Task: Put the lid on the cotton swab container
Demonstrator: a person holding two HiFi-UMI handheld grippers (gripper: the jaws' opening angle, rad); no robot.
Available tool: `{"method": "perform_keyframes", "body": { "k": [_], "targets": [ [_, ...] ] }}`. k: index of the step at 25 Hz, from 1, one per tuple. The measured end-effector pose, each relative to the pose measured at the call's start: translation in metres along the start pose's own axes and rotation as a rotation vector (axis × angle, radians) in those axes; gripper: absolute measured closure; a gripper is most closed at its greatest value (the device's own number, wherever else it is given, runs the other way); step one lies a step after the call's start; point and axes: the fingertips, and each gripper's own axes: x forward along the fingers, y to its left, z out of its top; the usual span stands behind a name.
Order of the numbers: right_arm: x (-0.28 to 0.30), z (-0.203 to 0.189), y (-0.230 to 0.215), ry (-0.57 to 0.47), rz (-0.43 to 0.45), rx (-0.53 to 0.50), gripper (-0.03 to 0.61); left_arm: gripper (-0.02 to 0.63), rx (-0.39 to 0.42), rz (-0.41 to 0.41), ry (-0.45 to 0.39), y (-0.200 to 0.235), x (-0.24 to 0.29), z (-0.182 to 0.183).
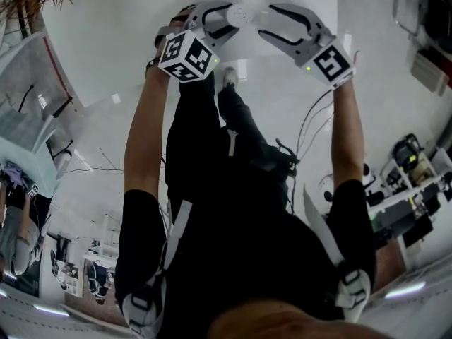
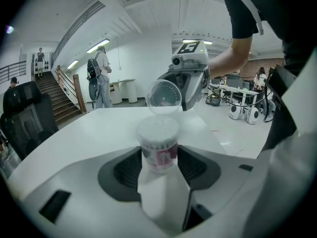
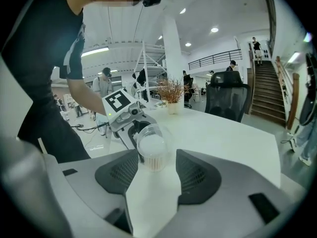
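A small round cotton swab container (image 2: 158, 145), white swab heads at its top and a red-and-white label below, stands upright between the jaws of my left gripper (image 2: 158, 157), which is shut on it. The clear round lid (image 2: 165, 96) hangs just above and behind the container's mouth, tilted toward it, gripped by my right gripper (image 2: 187, 86). In the right gripper view the lid (image 3: 157, 129) sits between the jaws of my right gripper (image 3: 151, 157), with the swabs showing through it and the left gripper (image 3: 121, 114) behind. From the head view, the left gripper (image 1: 227, 18) and right gripper (image 1: 267, 21) meet tip to tip over the table.
A white table (image 2: 74, 133) stretches below both grippers. A black office chair (image 3: 225, 98) and a potted dried plant (image 3: 172, 94) stand at its far side. A person with a backpack (image 2: 100, 76) stands near a staircase. Cables and equipment lie on the floor (image 1: 395, 189).
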Motion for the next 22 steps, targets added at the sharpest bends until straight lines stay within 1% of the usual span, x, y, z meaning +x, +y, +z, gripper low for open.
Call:
{"method": "perform_keyframes", "body": {
  "k": [12, 22],
  "targets": [
    [0.013, 0.018, 0.006, -0.010, 0.052, -0.028, 0.362, 0.387, 0.011, -0.006, -0.003, -0.001, 0.000, 0.000],
    [0.025, 0.021, 0.009, 0.049, 0.079, -0.051, 0.364, 0.387, 0.016, -0.008, -0.004, -0.001, -0.001, 0.002]
  ]
}}
